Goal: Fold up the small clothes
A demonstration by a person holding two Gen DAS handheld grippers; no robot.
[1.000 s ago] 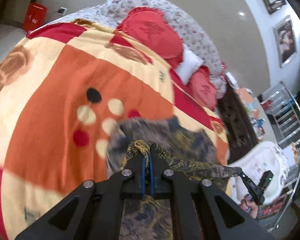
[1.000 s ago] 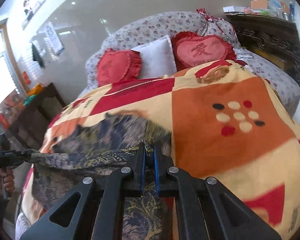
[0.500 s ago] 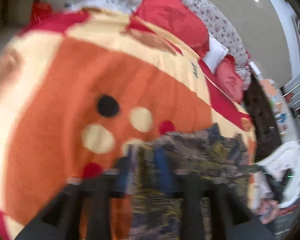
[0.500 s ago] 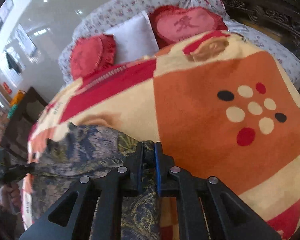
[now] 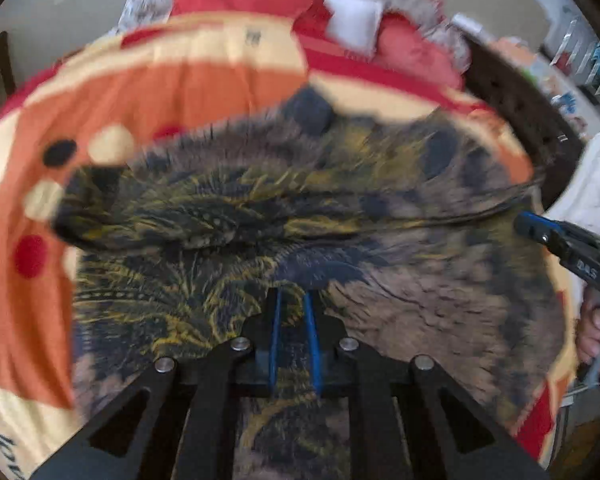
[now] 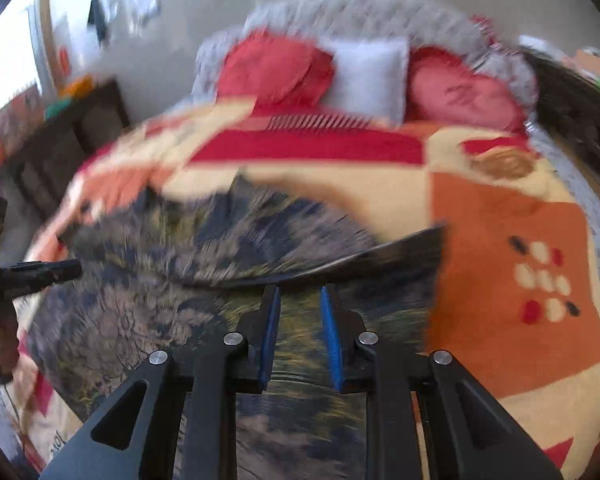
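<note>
**Both grippers open above the spread garment**

The left gripper (image 5: pixel 293 300) fills the lower centre of its own view, levelled low over the dark patterned garment (image 5: pixel 300 220), its blue-lined fingers (image 5: pixel 275 332) parted with nothing between them. The right gripper (image 6: pixel 299 300) sits at the bottom centre of its view in a matching pose, jaws wider apart and likewise clear of cloth. In the left wrist view the right gripper (image 5: pixel 540 232) shows at the right edge, held by a hand (image 5: pixel 598 336).

The garment lies on the orange, cream and red blanket (image 6: pixel 500 280), with a blurred ridge of cloth running across mid-frame. Red cushions (image 6: pixel 276 68) and a white pillow (image 6: pixel 368 72) lie along the upper part of the right wrist view.
</note>
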